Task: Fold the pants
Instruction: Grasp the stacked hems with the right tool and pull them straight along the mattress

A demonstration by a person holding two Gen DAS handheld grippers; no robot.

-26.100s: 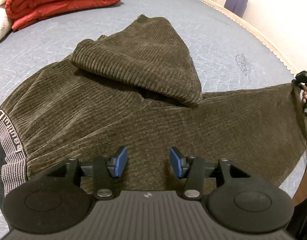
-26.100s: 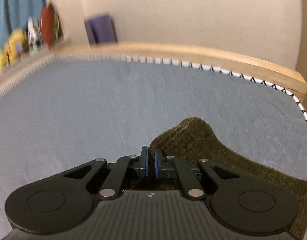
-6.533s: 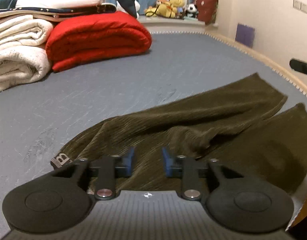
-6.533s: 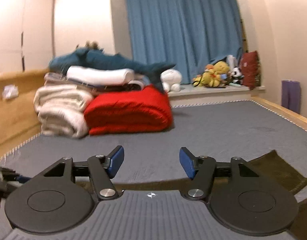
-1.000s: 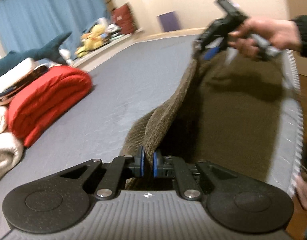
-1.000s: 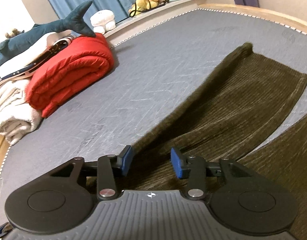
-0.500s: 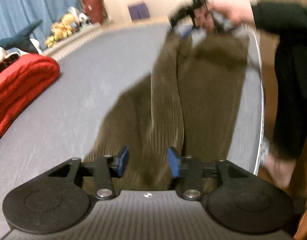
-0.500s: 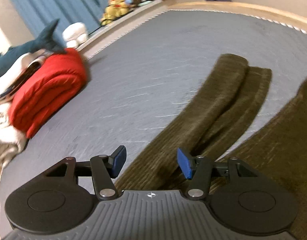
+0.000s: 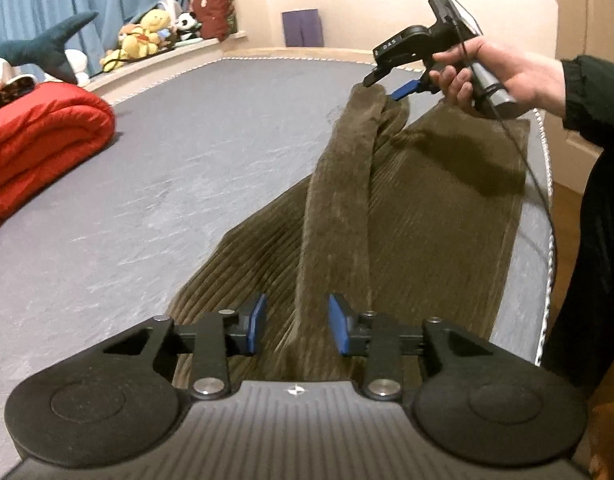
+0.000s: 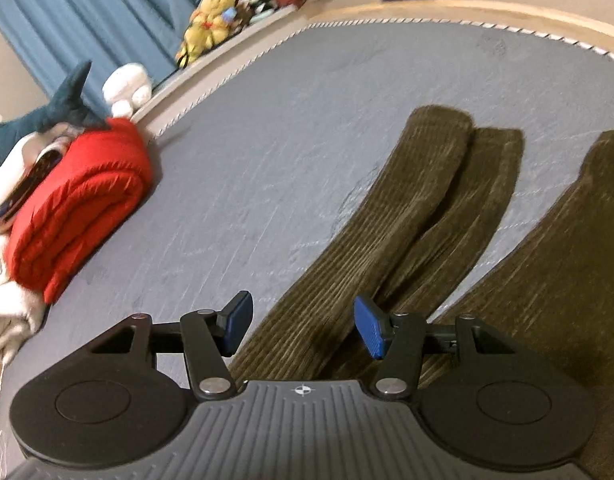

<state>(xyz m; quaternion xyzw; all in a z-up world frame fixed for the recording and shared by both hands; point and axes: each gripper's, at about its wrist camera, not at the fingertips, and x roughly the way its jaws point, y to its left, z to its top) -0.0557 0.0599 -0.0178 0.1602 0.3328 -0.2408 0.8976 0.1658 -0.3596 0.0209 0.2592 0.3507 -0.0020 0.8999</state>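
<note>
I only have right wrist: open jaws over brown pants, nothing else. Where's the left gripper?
Observer: The left gripper is at the near end of the pants. A raised fold runs between its jaws. They're closing, but the pads aren't pressing yet.
Operator: Where does that fold end?
Observer: At the far end, right at the tips of the right gripper. I can't tell if they touch it.
Operator: Any room on the outer side?
Observer: Little. The pants' outer edge lies close along the mattress edge, near the person's dark sleeve.
</note>
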